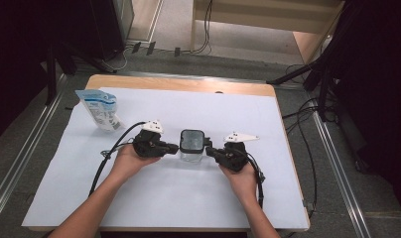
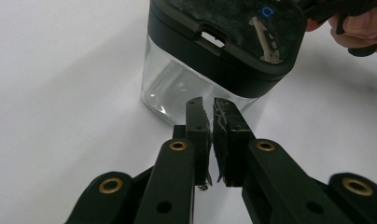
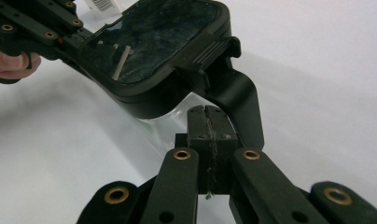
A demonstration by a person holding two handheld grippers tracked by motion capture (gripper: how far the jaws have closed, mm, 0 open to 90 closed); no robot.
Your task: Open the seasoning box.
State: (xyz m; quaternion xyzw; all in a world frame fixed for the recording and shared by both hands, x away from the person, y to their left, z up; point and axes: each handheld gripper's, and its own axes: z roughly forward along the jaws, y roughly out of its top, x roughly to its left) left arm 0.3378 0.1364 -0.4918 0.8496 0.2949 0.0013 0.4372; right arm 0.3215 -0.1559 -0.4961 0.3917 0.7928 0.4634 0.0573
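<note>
Clear glass jar point(image 1: 192, 153) with a black, rounded-square lid point(image 1: 192, 140) stands upright near the middle of the white sheet point(image 1: 154, 198) that covers the wooden table point(image 1: 178, 83), between the two hand-held tools. From the left, the left gripper point(image 1: 174, 148) points level at the jar's side; in the left gripper view its jaws stand a narrow slit apart just short of the glass point(image 2: 172, 88), with nothing between the pads point(image 2: 226, 126). From the right, the right gripper point(image 1: 209, 150) points at the opposite side; in the right gripper view its jaws are pressed fully together on nothing, close under the lid's hinged black latch point(image 3: 238, 100). Each hand point(image 1: 126, 161) wraps its tool's body. A blue-and-white plastic pouch point(image 1: 100, 110) lies well apart near the sheet's far left corner.
</note>
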